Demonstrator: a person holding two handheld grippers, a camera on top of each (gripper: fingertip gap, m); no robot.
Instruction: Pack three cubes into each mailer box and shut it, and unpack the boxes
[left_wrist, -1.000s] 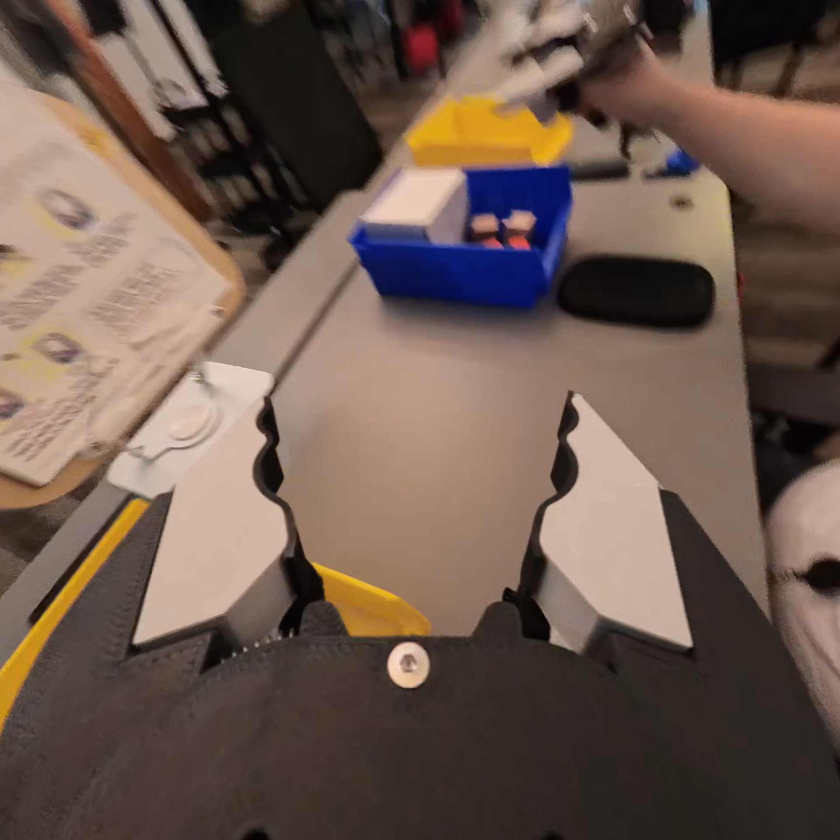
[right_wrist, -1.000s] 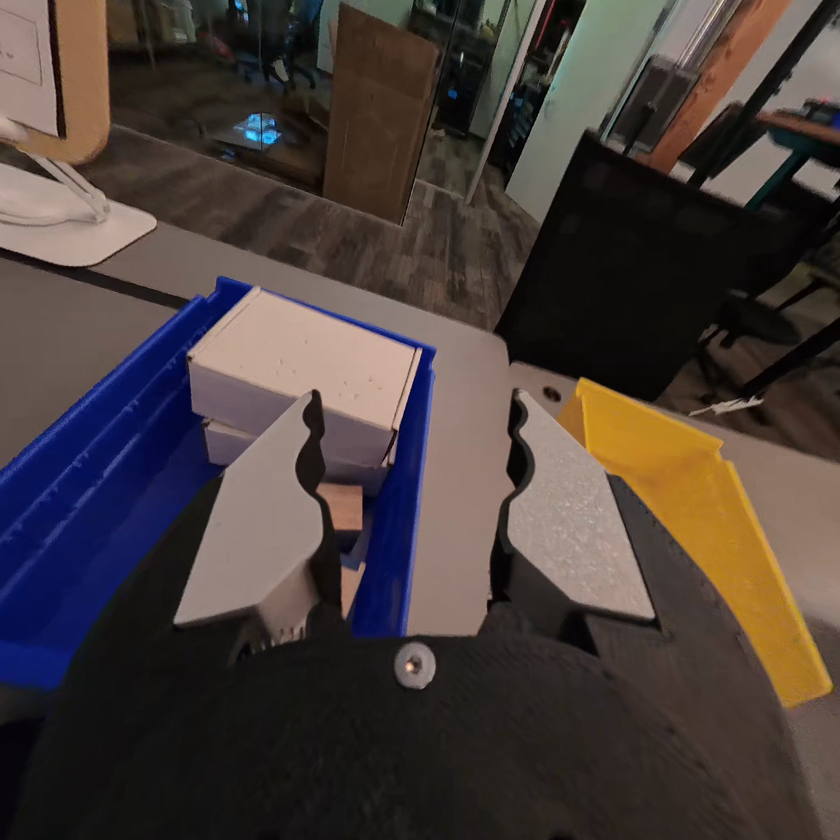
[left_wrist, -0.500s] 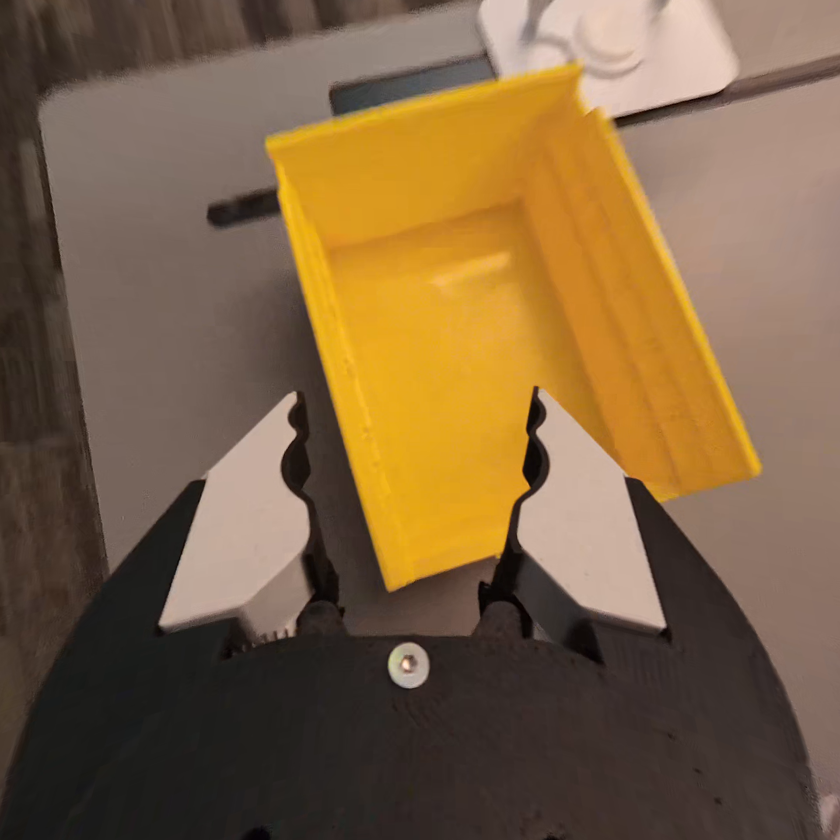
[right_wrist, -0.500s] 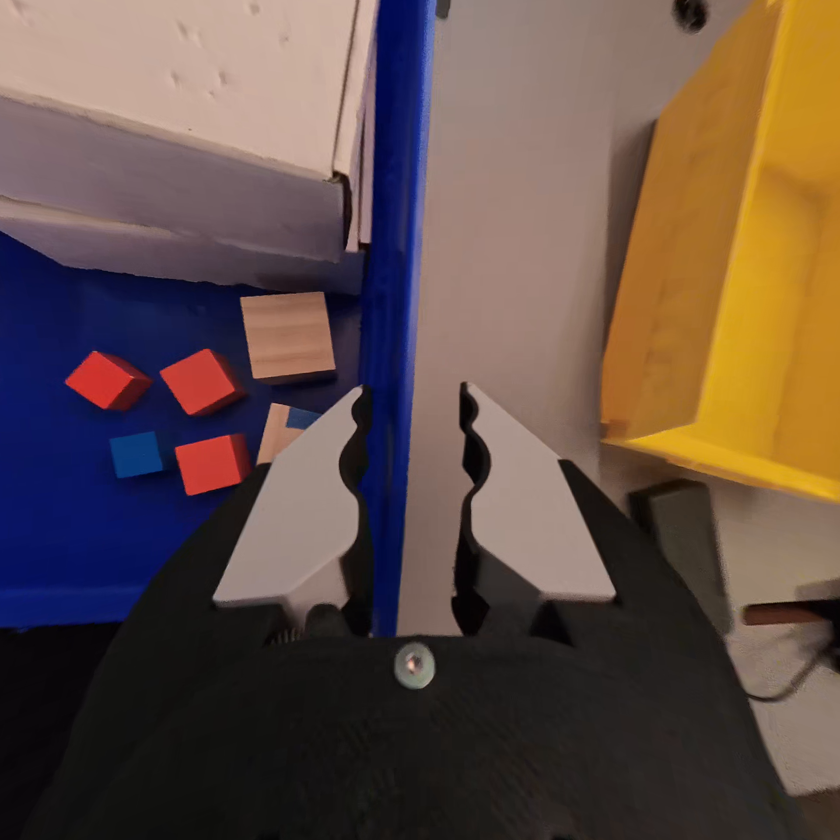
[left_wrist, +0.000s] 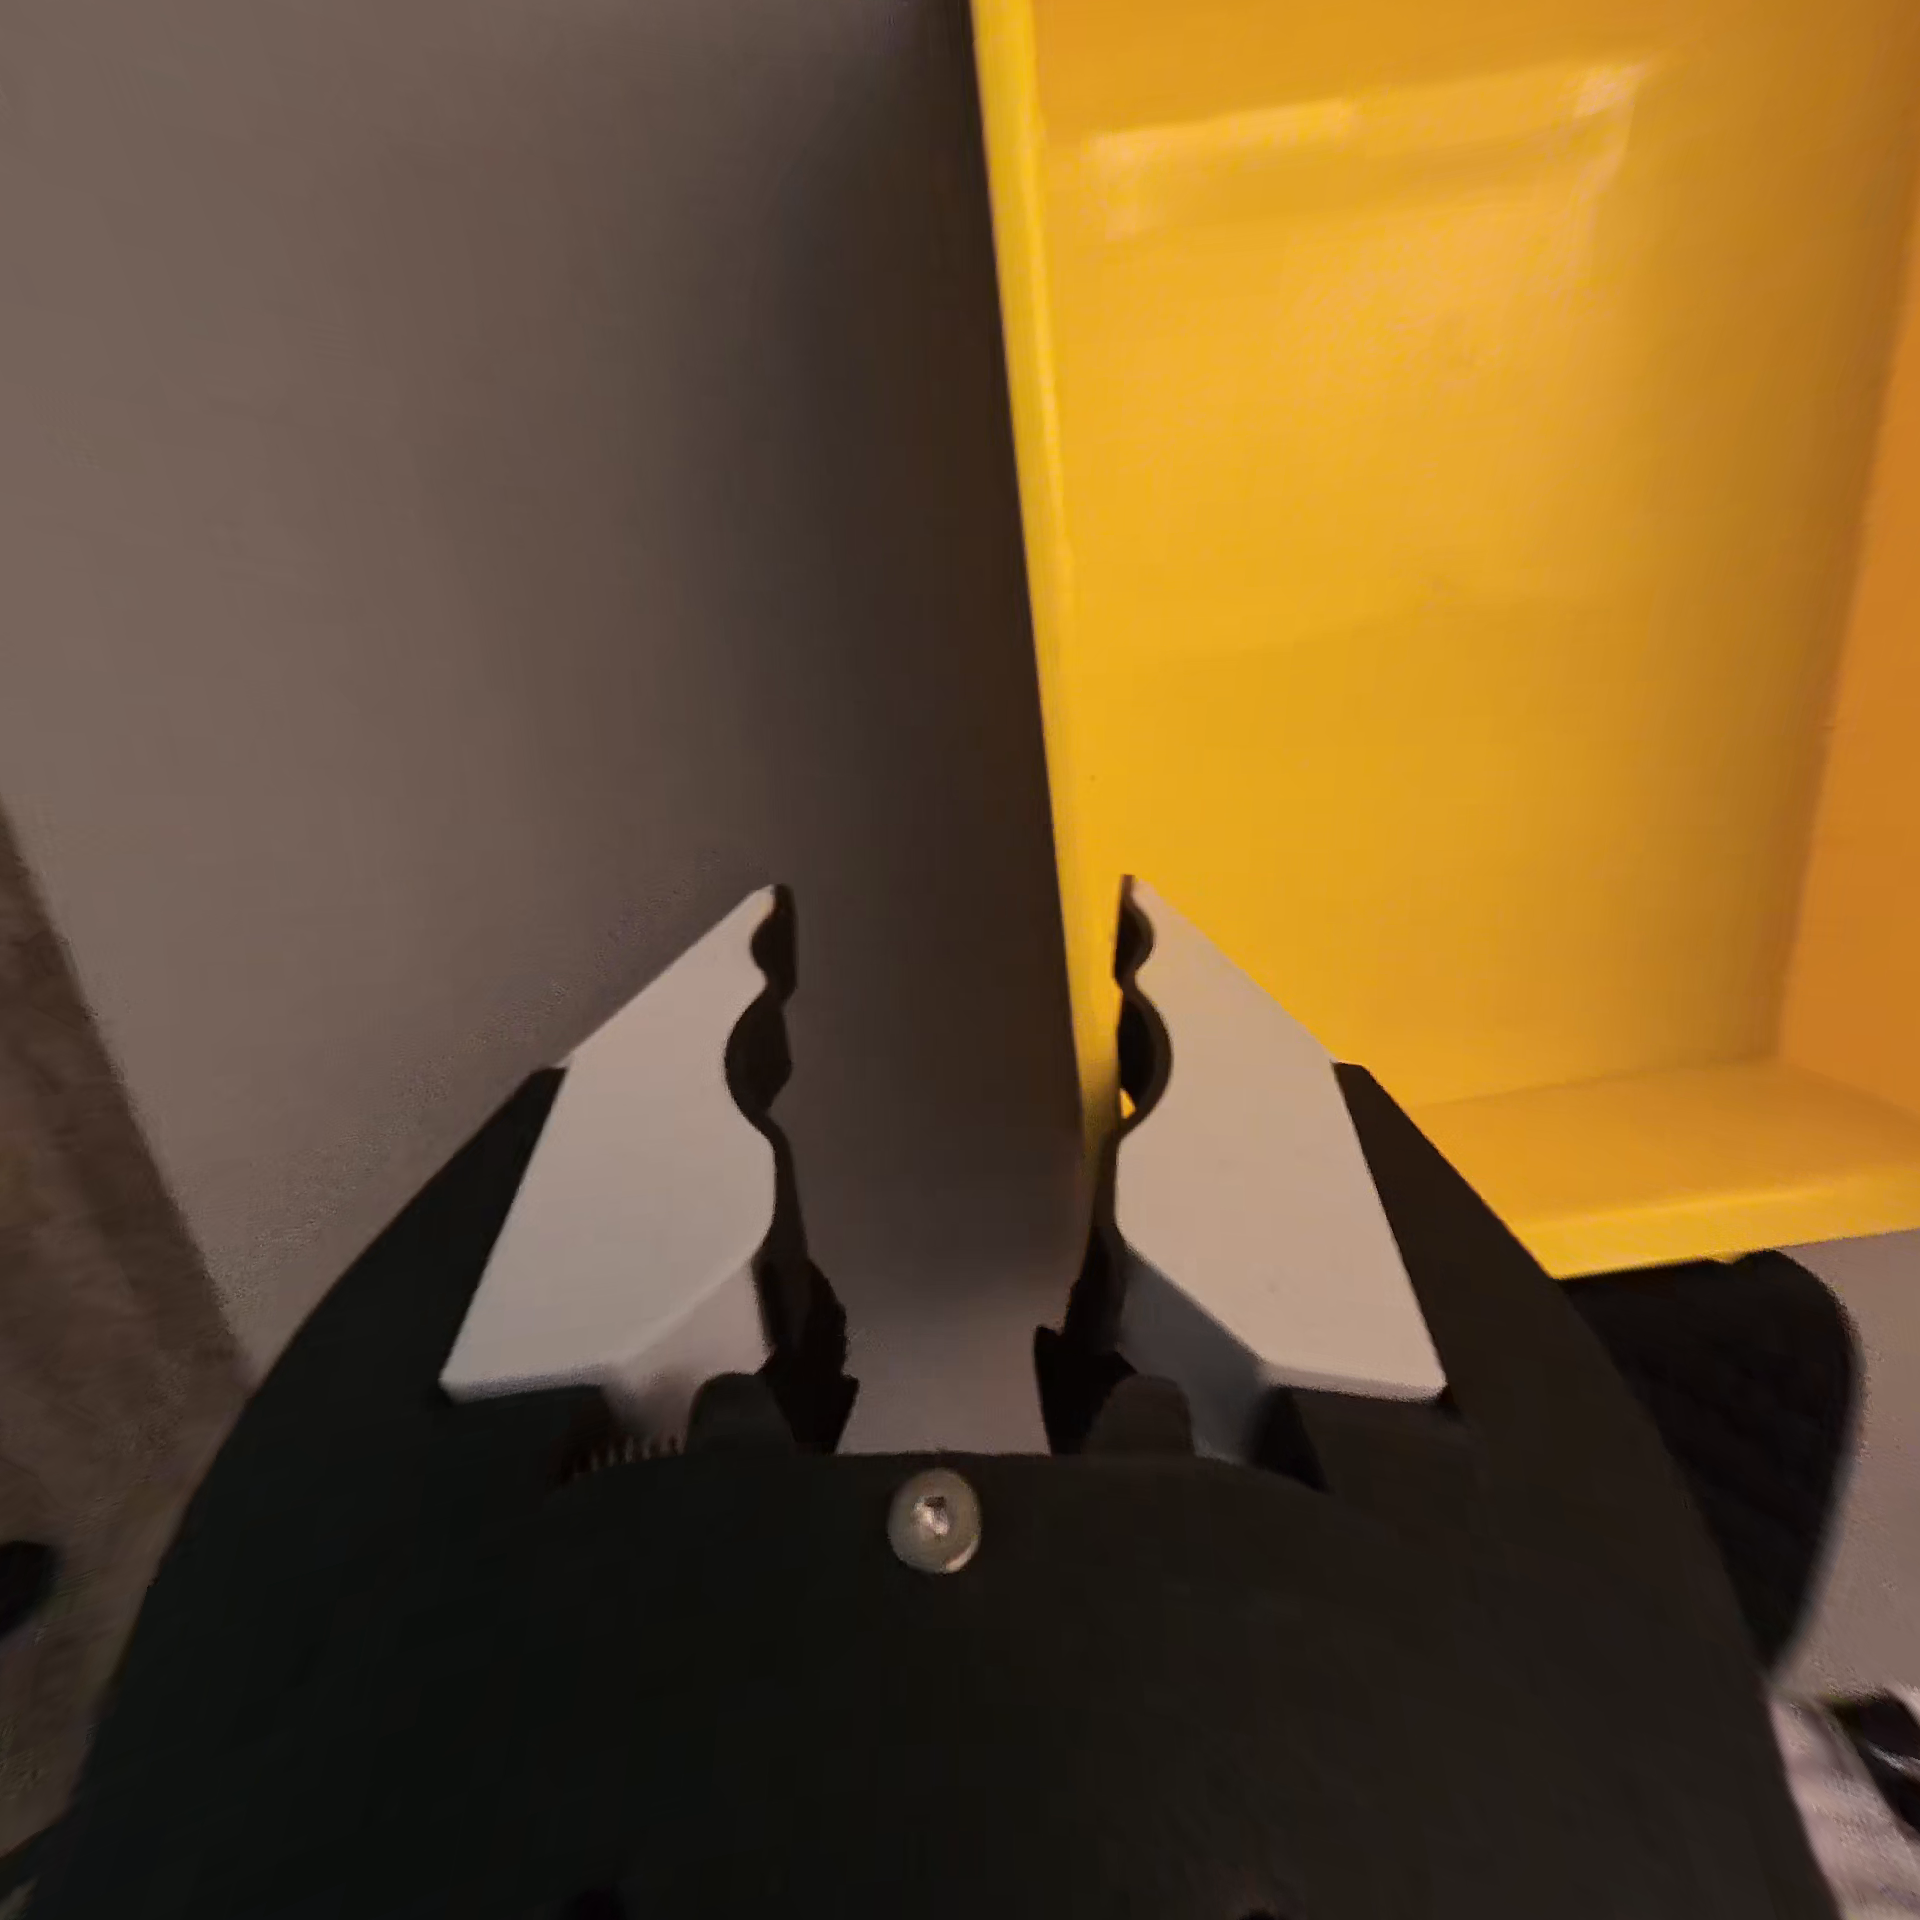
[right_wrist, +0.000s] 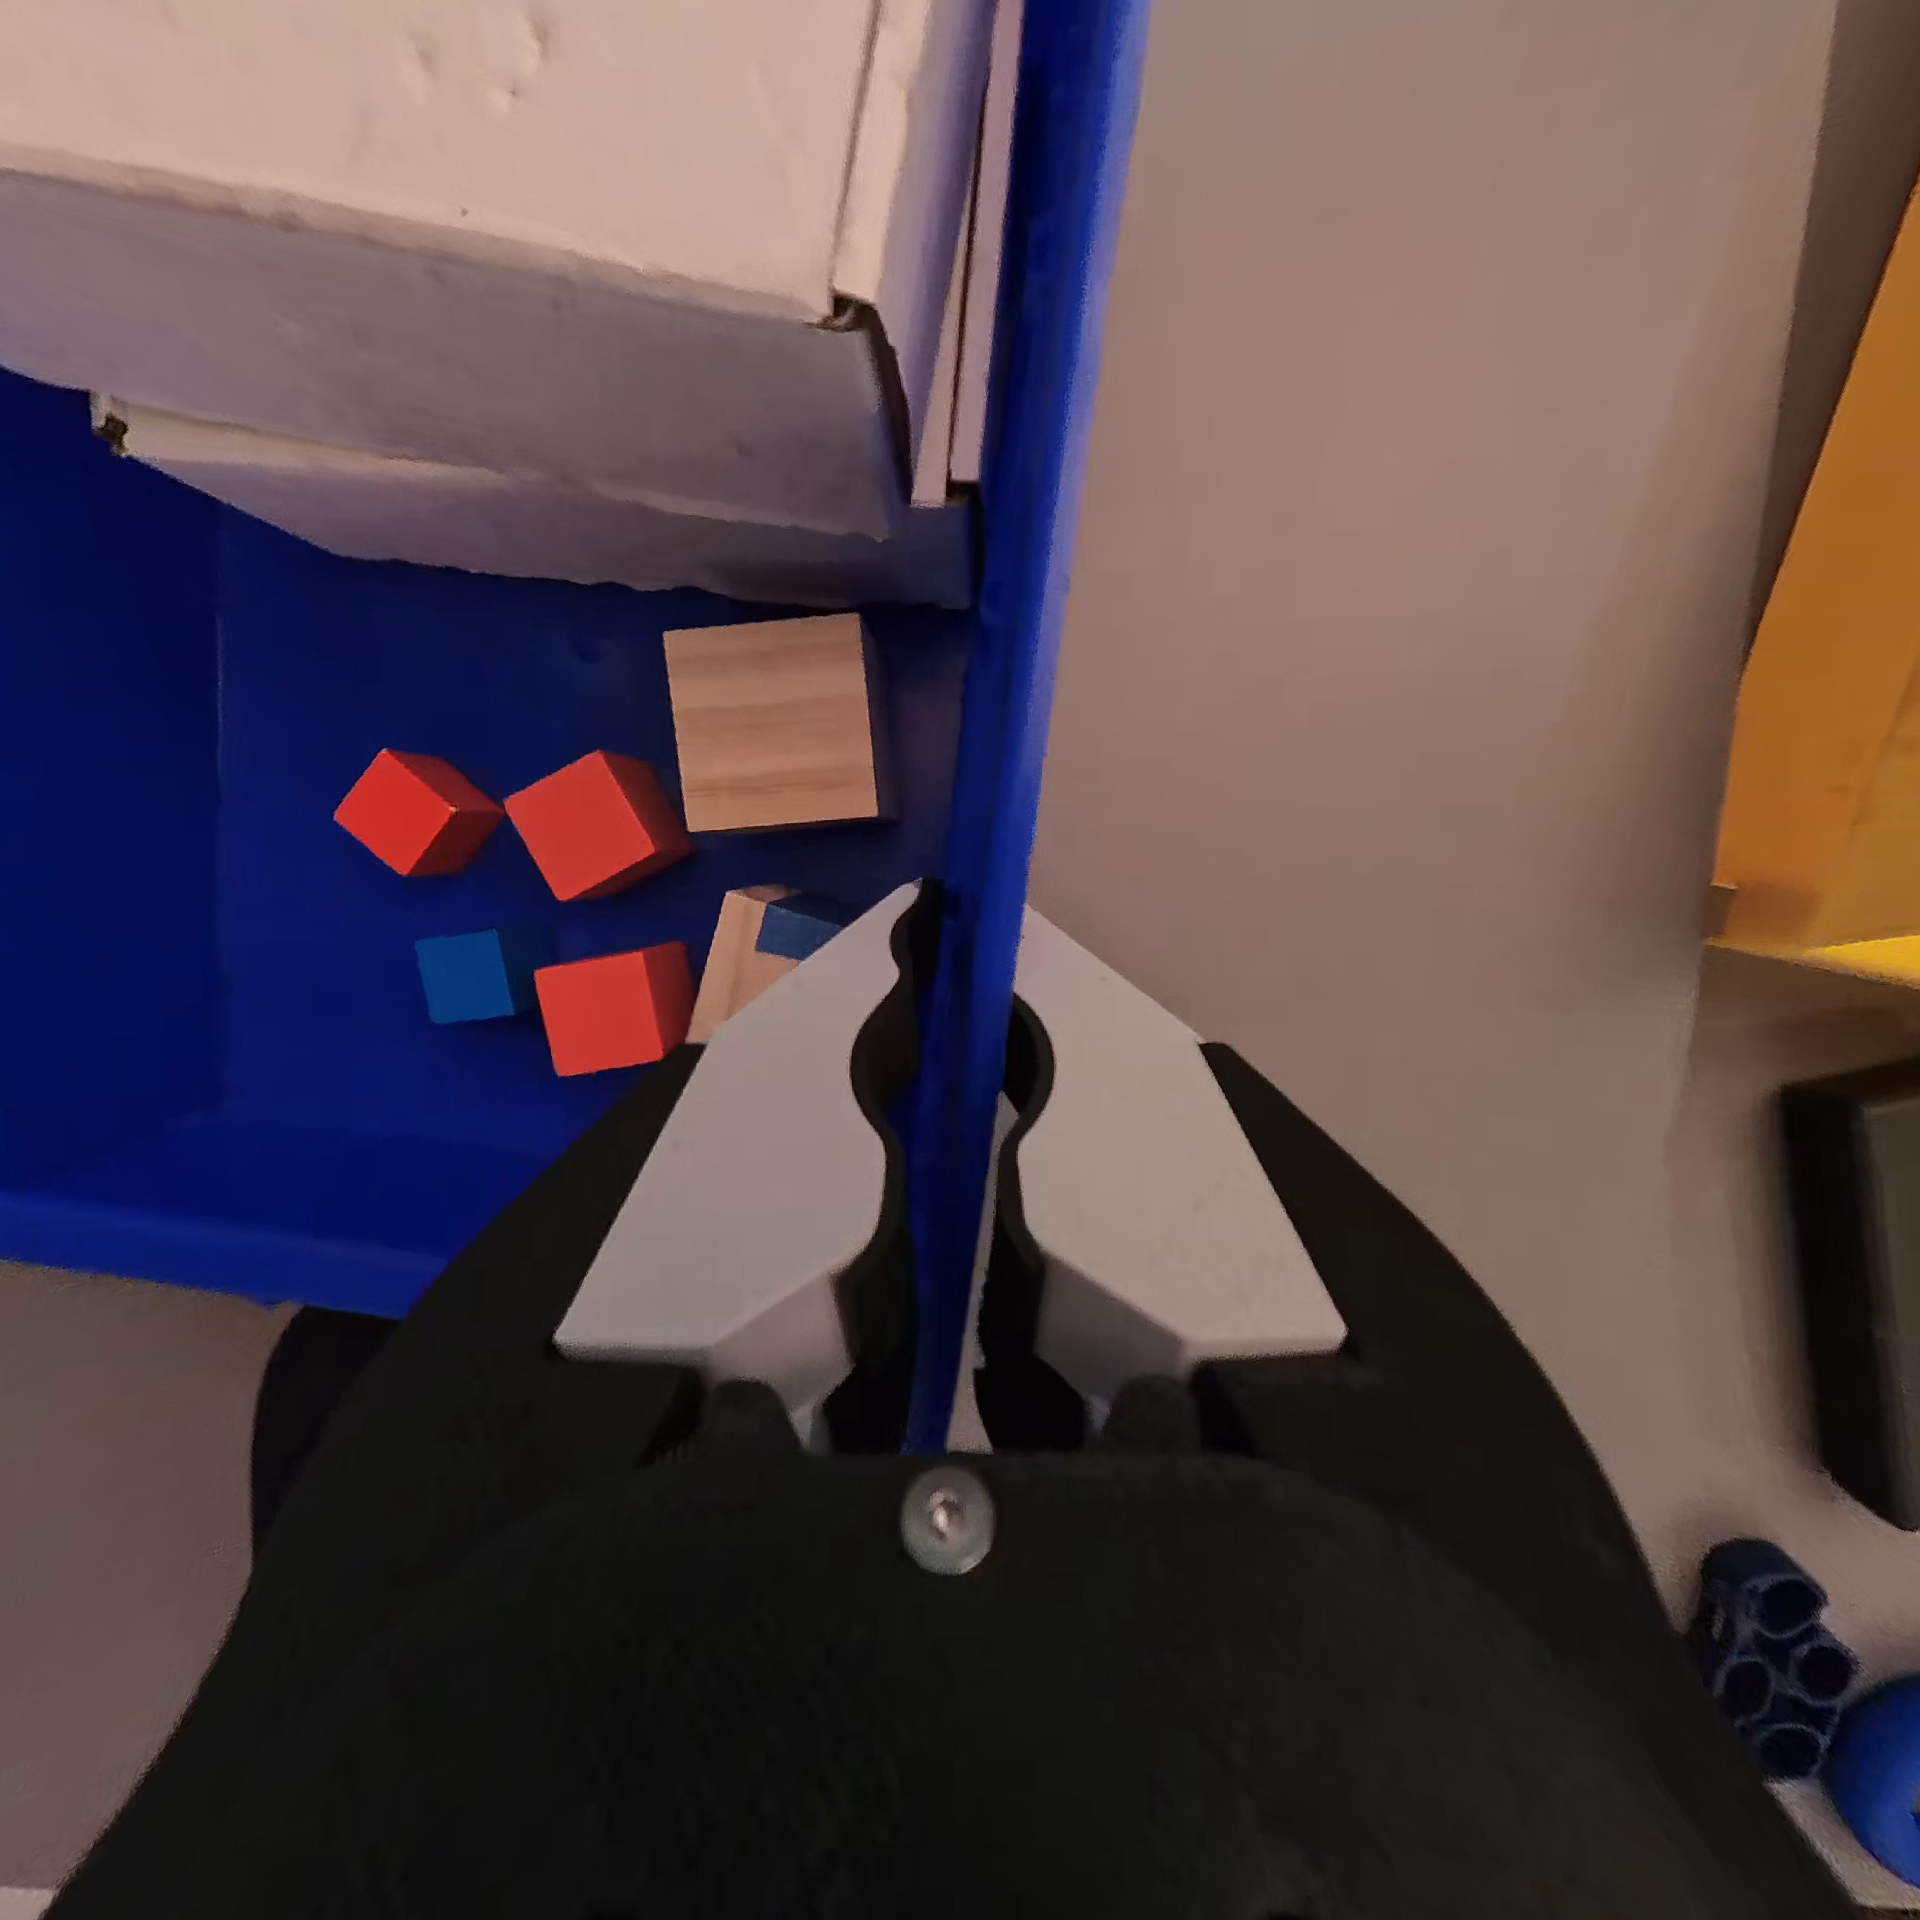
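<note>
My right gripper (right_wrist: 971, 904) is shut on the right wall of the blue bin (right_wrist: 1049, 416). Inside the bin, two closed white mailer boxes (right_wrist: 416, 156) are stacked at the far end. Loose cubes lie on the bin floor: three red cubes (right_wrist: 592, 821), a blue cube (right_wrist: 468, 971), a large wooden cube (right_wrist: 774, 717), and a wooden and a small blue one partly hidden by my finger. My left gripper (left_wrist: 951, 888) is open and straddles the left wall of the empty yellow bin (left_wrist: 1029, 416). That wall touches the right finger.
A second yellow bin (right_wrist: 1849, 675) stands right of the blue bin, with grey table between them. A black block (right_wrist: 1860, 1278) and a blue object (right_wrist: 1777, 1652) lie at the lower right. A black case (left_wrist: 1714, 1382) lies by the yellow bin; the table edge and carpet (left_wrist: 62, 1143) are at left. There is about 80 cm between the tips of the two grippers. It is some 25 cm from my left tips to the black case (left_wrist: 1714, 1382).
My left gripper swung down onto the yellow bin's left wall and its jaws narrowed. My right gripper dropped over the blue bin's right wall and closed on it.
</note>
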